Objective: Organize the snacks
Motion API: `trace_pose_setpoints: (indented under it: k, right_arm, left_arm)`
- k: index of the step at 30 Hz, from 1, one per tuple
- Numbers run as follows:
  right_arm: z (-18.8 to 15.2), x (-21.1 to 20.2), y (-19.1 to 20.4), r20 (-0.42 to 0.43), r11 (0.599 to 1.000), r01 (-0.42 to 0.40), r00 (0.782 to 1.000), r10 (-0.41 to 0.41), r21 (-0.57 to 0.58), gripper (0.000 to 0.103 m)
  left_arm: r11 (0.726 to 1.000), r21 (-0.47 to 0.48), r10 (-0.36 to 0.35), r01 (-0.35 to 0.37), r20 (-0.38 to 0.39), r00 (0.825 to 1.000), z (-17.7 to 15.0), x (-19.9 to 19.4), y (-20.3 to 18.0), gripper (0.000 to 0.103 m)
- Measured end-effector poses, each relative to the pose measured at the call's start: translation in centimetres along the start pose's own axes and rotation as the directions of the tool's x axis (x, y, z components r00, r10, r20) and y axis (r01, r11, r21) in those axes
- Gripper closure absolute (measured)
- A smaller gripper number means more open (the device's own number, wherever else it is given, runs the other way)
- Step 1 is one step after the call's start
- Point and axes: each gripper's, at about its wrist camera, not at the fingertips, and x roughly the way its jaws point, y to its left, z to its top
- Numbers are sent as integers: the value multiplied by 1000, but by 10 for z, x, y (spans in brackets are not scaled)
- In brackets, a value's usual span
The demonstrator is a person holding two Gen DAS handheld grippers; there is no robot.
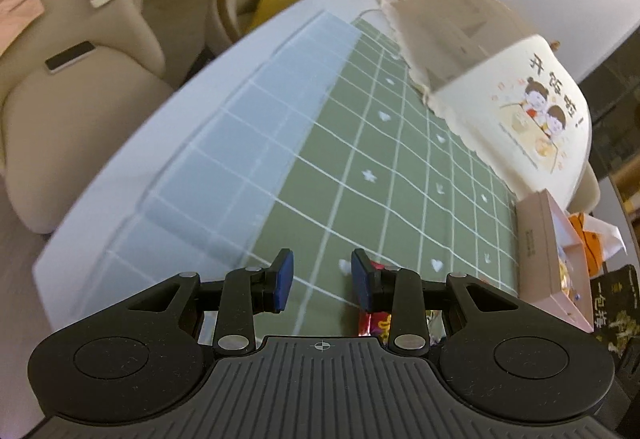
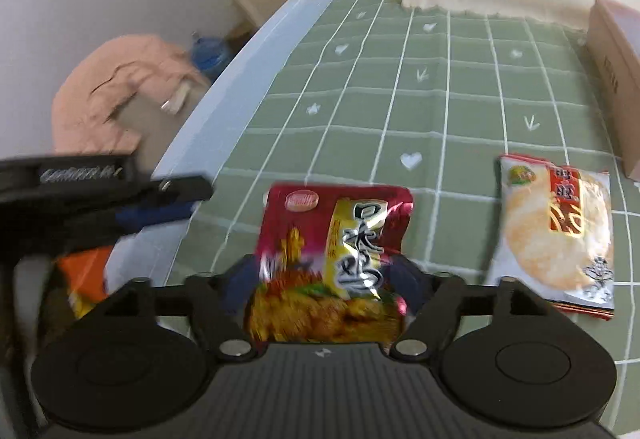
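A red and yellow snack packet [image 2: 336, 259] lies on the green checked tablecloth [image 2: 460, 79] between the fingers of my right gripper [image 2: 324, 285]. Those fingers stand wide at the packet's two sides and look blurred; I see no pinch in the packet. To its right a white rice cracker packet [image 2: 556, 235] lies flat on the cloth. My left gripper [image 1: 323, 279] hovers over the cloth, its blue pads [image 1: 285, 281] partly apart with nothing between them. A red packet edge [image 1: 374, 323] peeks out under its right finger. In the right wrist view the left gripper [image 2: 176, 203] reaches in from the left.
A pink cardboard box [image 1: 540, 239] stands at the right of the table. Behind it sits a cream food cover with a cartoon print [image 1: 500, 91]. An orange packet [image 2: 84, 271] shows below the left gripper. A beige chair [image 1: 80, 111] stands past the table's left edge.
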Motion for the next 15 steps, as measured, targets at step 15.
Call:
trace_pose_setpoints:
  k: [15]
  right_arm:
    - [-24,17,25,-12,933,50,998,-58,-357,5]
  left_arm:
    - [998,52,-36,38,-46,998,3,12,-3,67]
